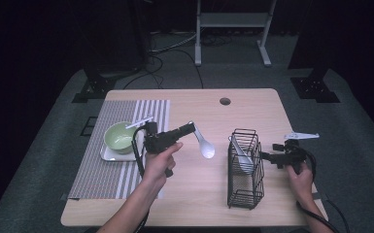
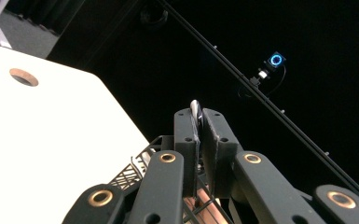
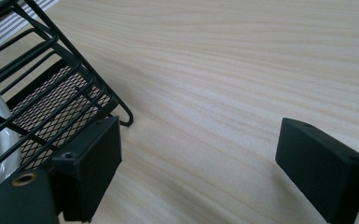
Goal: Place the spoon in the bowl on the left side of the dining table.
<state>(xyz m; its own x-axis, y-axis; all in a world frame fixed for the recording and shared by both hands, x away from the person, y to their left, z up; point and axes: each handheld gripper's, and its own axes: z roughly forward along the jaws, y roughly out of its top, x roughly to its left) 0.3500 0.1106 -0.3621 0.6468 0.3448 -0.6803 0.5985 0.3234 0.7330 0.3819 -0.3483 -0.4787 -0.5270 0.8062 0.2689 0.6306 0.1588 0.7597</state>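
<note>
Spoon in hand: a white spoon [image 1: 203, 142] hangs in the air over the bare table [image 1: 194, 194], between the green bowl [image 1: 120, 136] and the black wire basket [image 1: 245, 167]; its bowl end points down and toward the basket, clear of both.
Left gripper: the left gripper [image 1: 190, 127] pinches the spoon by the handle tip; in the left gripper view the jaws are pressed together on a thin pale edge [image 2: 195, 116], with only a sliver showing above them.
Right gripper: the right gripper [image 1: 263, 156] sits low at the basket's right side, its jaws spread wide and holding nothing; in the right gripper view one jaw lies just beside the basket's wire foot [image 3: 121, 116].
Basket: upright on the table, with a second white spoon [image 1: 242, 156] leaning inside.
Bowl and tray: the green bowl rests on a small white tray [image 1: 108, 154] on the striped placemat [image 1: 102, 179].
Risk, slip: the grip is on the very end of a smooth handle, so the heavy bowl end could swing or slide out as the hand turns.
Risk, basket: the basket looks light and tall; a spoon catching its rim could tip or push it, unless the right gripper braces it.
Risk, clash: the spoons may knock together.
Count: two spoons, one basket, one bowl, one tray, one placemat, two grippers.
</note>
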